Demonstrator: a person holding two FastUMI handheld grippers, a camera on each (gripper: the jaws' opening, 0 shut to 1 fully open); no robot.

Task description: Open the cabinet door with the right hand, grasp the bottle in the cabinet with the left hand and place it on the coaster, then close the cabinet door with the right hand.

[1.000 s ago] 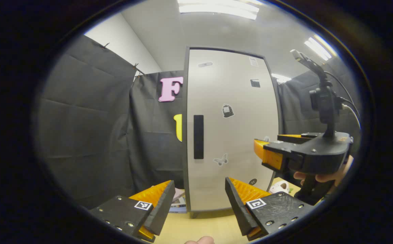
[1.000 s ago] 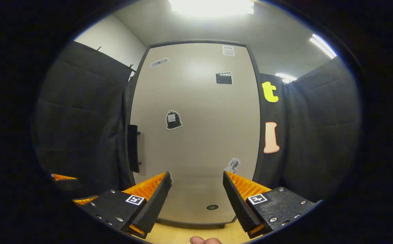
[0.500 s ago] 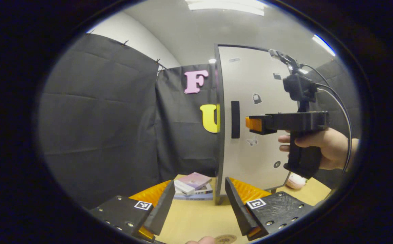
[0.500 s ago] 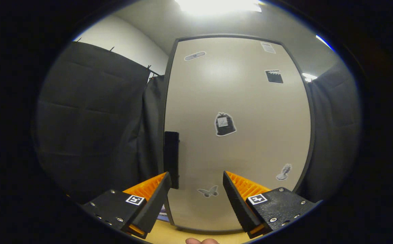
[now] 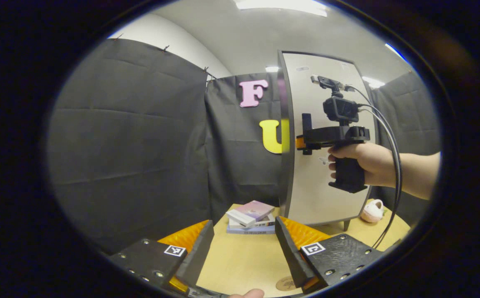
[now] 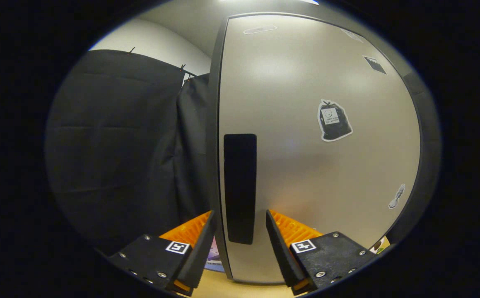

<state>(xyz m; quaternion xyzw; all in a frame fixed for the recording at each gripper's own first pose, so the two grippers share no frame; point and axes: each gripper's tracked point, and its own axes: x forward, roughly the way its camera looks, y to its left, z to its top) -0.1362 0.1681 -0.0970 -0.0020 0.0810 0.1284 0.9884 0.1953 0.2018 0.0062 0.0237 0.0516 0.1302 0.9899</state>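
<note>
The door [image 6: 318,157] was shut, its handle [image 6: 240,188] a dark upright bar near the door's left edge. Over the last second the right gripper [image 6: 237,244] had swung left across the door and closed in, so the handle stood between its fingers, which had narrowed somewhat but did not visibly press it; whether they touched it could not be told. In the left gripper view, that gripper [image 5: 302,142] was held by a hand [image 5: 366,159] with its tip at the handle [image 5: 306,128]. This looked like the start of the opening step, with the pull not yet made. The bottle could not be seen, presumably behind the door.

The left gripper [image 5: 244,248] had drawn back and turned left, and hung wide with nothing in it over the bench [image 5: 248,260]. The coaster [image 5: 284,284] lay at the bench's near edge, just beside its right finger. Books [image 5: 250,217] sat by the cabinet's left corner, and a small pink thing [image 5: 372,211] by its right.
</note>
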